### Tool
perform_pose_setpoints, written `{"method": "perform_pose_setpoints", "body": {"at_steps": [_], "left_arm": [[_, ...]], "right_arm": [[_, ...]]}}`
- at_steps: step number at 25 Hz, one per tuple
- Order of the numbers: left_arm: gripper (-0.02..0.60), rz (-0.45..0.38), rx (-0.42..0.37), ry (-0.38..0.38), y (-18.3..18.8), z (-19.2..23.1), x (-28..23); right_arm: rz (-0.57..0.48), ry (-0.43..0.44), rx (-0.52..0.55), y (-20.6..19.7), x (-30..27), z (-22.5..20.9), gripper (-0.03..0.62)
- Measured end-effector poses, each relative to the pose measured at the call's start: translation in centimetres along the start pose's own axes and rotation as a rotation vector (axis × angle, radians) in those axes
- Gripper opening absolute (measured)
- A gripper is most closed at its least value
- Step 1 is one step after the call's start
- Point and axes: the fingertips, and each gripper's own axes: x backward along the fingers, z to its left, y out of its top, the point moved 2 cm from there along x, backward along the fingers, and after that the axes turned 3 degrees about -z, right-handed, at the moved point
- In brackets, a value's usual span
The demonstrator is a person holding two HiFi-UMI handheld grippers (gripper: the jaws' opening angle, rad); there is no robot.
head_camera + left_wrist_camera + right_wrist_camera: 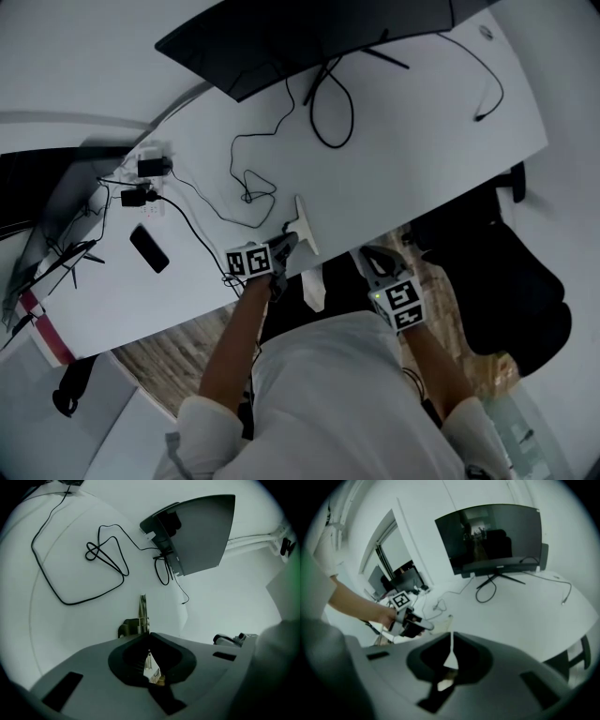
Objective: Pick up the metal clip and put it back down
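Observation:
The metal clip (142, 613) stands on the white table (422, 131) just ahead of my left gripper's (149, 637) tips, its blade pointing away and its spring and dark handle nearest the jaws. Those jaws are closed to a thin slit and nothing shows between them. From the head camera the clip (305, 225) is a pale bar near the table's front edge, with my left gripper (286, 242) right beside it. My right gripper (367, 255) hangs off the table edge, and its jaws (452, 637) are shut and empty. Its camera shows the clip (449, 618) a little apart from the left gripper (423, 626).
A dark monitor (309, 37) stands at the back of the table. Black cables (248, 187) loop across the middle. A phone (150, 248) and plug adapters (150, 169) lie at the left. A black chair (506, 281) stands at the right, beyond the table edge.

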Motion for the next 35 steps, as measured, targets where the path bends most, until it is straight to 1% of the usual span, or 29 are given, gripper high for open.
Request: {"method": "perform_pose_setpoints", "body": {"at_steps": [3,9,18,24,29,35], "left_arm": [[0.037,-0.007,0.002,-0.008,0.2,-0.4,0.1],[0.036,-0.014,-0.001,-0.014,0.7,-1.5,0.3],[0.037,0.020,-0.042,-0.014,1.2,-3.6,-0.4],[0.037,0.050,-0.070,-0.034,1.7,-6.0,-2.3],[0.037,0.084,-0.093,-0.061,2.0,-8.6,-4.6],[0.036,0.134,-0.147,-0.083,2.5,-11.8,-7.8]], "right_arm": [[-0.010,-0.003,-0.001,-0.1,0.1,-0.3,0.037],[-0.036,-0.007,-0.004,1.0,0.7,-0.8,0.037],[-0.073,-0.037,-0.023,1.1,1.9,-2.1,0.037],[-0.090,-0.071,-0.054,0.8,3.3,-3.4,0.037],[-0.098,-0.109,-0.085,0.2,4.6,-5.2,0.037],[-0.114,-0.157,-0.133,-0.8,6.3,-7.7,0.037]]}}
